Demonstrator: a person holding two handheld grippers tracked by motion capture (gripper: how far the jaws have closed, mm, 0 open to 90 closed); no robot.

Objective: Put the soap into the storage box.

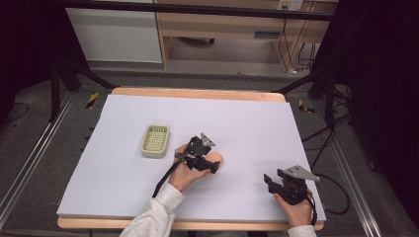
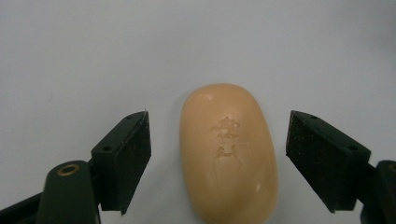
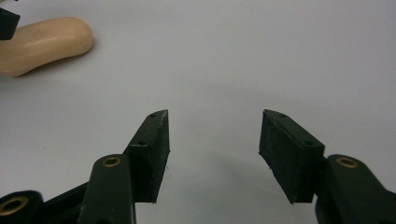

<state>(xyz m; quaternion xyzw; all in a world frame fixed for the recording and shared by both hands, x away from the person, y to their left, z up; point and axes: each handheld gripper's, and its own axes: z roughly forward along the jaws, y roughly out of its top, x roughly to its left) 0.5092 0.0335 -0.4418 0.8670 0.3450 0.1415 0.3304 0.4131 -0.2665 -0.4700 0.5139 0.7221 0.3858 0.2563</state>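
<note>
Left gripper view: peach oval soap bar (image 2: 229,151) lying flat between left gripper (image 2: 218,161) jaws, apart, untouched. Judged firm, light, slippery; best pinched across long sides. Right gripper (image 3: 214,156) jaws apart, empty.

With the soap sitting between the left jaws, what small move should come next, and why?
Probably close the left hand-held gripper on the soap. The bar lies on the table between the pads, roughly centred, with a gap on each side, so nothing is gripped yet. The soap dish stands apart to the left, a likely destination.
</note>
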